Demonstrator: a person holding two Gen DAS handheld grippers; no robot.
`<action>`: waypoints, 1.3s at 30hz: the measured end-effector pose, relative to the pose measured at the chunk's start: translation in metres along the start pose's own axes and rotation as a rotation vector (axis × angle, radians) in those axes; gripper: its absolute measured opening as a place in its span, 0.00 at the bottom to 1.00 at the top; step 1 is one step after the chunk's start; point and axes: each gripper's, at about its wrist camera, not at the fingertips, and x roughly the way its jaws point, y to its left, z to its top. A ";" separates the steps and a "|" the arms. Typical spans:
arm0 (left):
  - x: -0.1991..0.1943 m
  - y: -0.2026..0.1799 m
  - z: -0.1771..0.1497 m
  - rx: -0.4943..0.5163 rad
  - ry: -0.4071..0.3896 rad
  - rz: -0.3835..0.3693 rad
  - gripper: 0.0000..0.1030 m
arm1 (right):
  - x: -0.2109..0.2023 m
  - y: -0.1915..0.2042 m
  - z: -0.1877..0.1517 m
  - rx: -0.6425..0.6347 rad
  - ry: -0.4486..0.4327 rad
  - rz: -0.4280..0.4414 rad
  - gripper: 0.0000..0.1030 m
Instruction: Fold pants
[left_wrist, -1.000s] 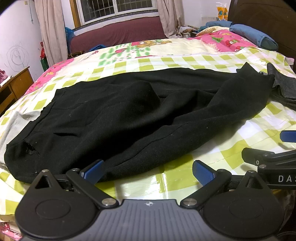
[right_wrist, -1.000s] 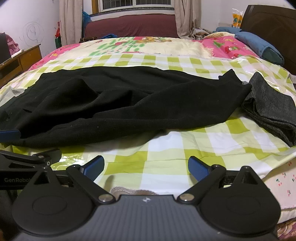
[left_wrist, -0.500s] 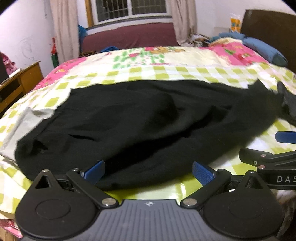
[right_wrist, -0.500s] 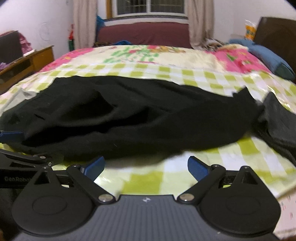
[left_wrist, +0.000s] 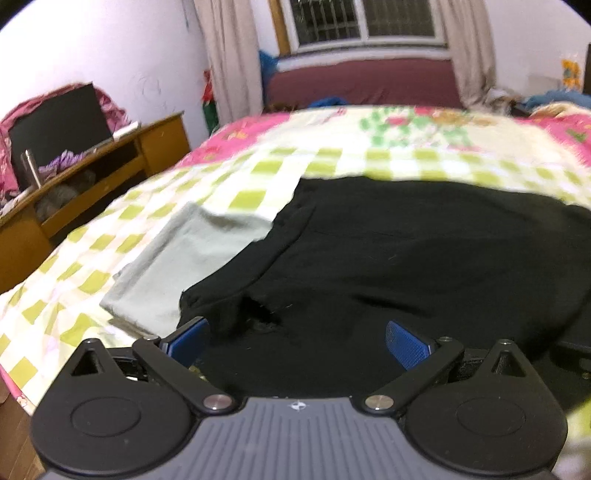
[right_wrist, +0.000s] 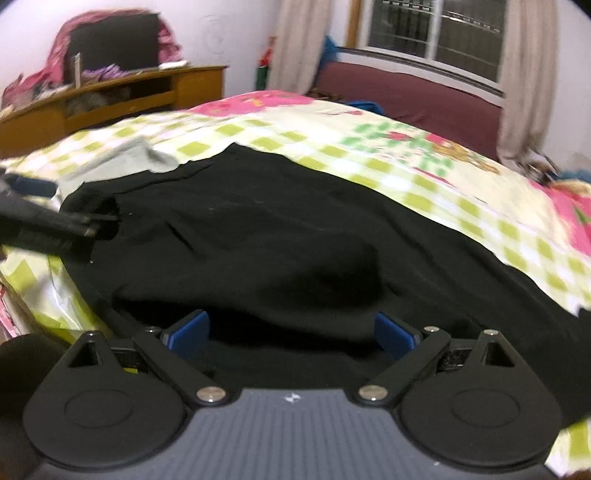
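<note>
Over the near edge of the bed (left_wrist: 236, 173), my left gripper (left_wrist: 295, 338) hangs wide open, empty, the black pants (left_wrist: 424, 258) spread beneath it, waistband corner beside a grey cloth (left_wrist: 184, 258). Right view: right gripper (right_wrist: 291, 330) equally agape, nothing held, over the pants (right_wrist: 295, 236). I judge this the reach-in; next, pinch that near hem on both sides.

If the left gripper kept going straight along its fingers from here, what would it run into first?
The black pants. The left gripper is open, and dark fabric already fills the gap between its fingers near the torn-looking edge, so it would likely meet cloth almost at once. Exact clearance is unclear.
</note>
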 end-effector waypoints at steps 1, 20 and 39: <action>0.007 0.003 -0.004 0.011 0.029 0.015 1.00 | 0.008 -0.001 -0.001 0.005 0.039 -0.011 0.93; -0.034 -0.137 -0.001 0.278 -0.003 -0.393 1.00 | -0.051 -0.197 -0.081 0.584 0.158 -0.337 0.92; -0.031 -0.271 -0.016 0.545 0.017 -0.609 1.00 | -0.042 -0.349 -0.145 1.217 0.003 -0.265 0.05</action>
